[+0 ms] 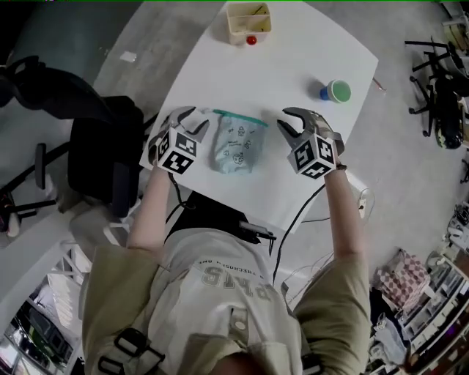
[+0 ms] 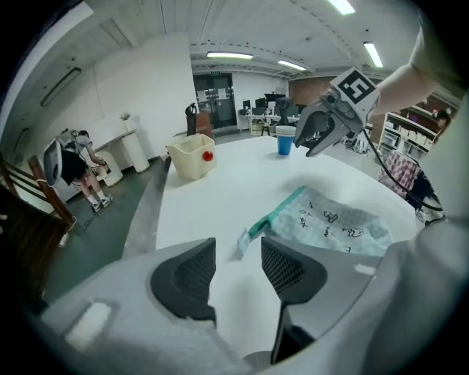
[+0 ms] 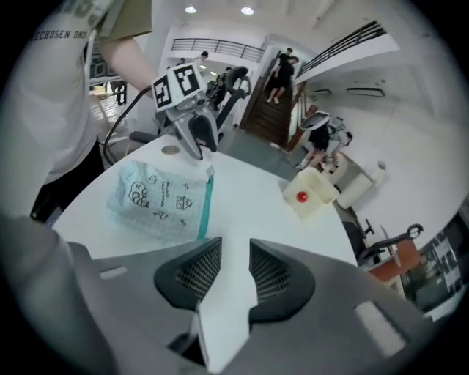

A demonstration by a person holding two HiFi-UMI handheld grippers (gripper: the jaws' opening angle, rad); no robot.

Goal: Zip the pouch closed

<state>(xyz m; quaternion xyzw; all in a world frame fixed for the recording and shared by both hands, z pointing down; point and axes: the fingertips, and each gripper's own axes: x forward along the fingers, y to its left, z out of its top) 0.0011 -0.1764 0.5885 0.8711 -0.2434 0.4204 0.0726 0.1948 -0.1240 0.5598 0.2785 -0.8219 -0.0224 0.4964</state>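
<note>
**Pale blue pouch flat on table, both grippers open beside it**

A pale blue printed pouch [image 1: 239, 141] is seen lying flat on the white table [image 1: 293, 66], near the edge closest to the person. Its teal zip strip [image 1: 238, 116] runs along the far side. Whether the zip is fully closed can't be told from any view.

The pouch is flanked by the two grippers, approx. centred between them. The left gripper [image 1: 199, 121] is held just beside the pouch's left edge, tips pointed down and inward toward the zip's left end. In the left gripper view its jaws [image 2: 236, 267] are shown apart, w/ only bare table between the pads. The end of the teal strip [image 2: 275, 216] is seen just beyond the tips, not touched. The rest of the pouch [image 2: 337, 223] is spread to the right of that.

The right gripper [image 1: 284, 123] is held near the pouch's right side, w/ a strip of bare table left between them. In the right gripper view its jaws [image 3: 234, 271] are also shown parted and nothing is gripped. The pouch [image 3: 157, 198] is seen ahead and to the left, apart from the pads. The left gripper [image 3: 198, 143] is visible past it, above the strip's far end.

Further back on the table, a cream bin [image 1: 248, 22] is set at the far edge w/ a red ball [image 1: 251, 40] next to it. A blue-and-green cup [image 1: 338, 91] is placed well apart from the pouch, toward the right rim.
</note>
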